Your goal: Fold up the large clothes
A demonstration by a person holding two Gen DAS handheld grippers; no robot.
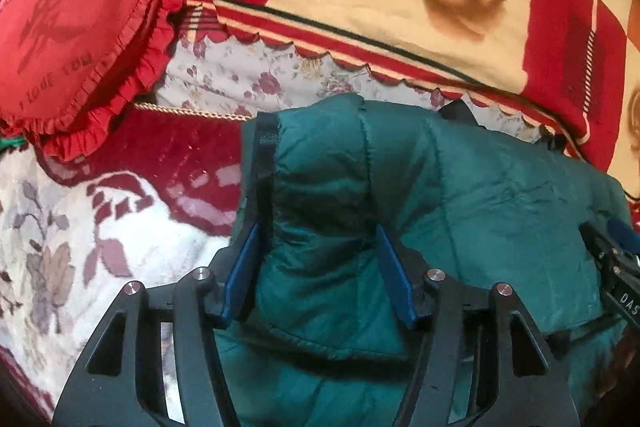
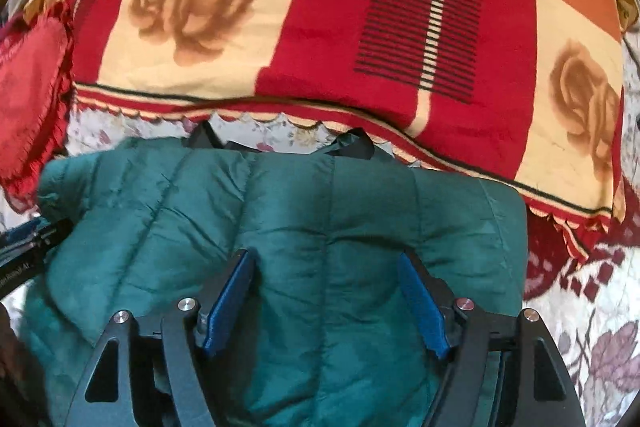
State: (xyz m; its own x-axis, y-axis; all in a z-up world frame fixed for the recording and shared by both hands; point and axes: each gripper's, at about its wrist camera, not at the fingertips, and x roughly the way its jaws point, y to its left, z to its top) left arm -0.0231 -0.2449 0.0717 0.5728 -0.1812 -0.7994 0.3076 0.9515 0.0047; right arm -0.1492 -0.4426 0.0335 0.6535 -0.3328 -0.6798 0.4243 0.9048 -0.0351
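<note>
A dark green quilted jacket lies folded on the bed. In the left wrist view my left gripper has its jaws apart around a raised fold at the jacket's left edge, fabric bulging between the blue pads. In the right wrist view the jacket fills the lower middle. My right gripper is open, its blue pads resting on the jacket's near part with nothing pinched. The right gripper's body shows at the far right of the left wrist view.
A red, cream and rose-patterned blanket lies folded just beyond the jacket. A red heart-shaped frilled cushion sits to the left. The white and maroon floral bedspread surrounds the jacket.
</note>
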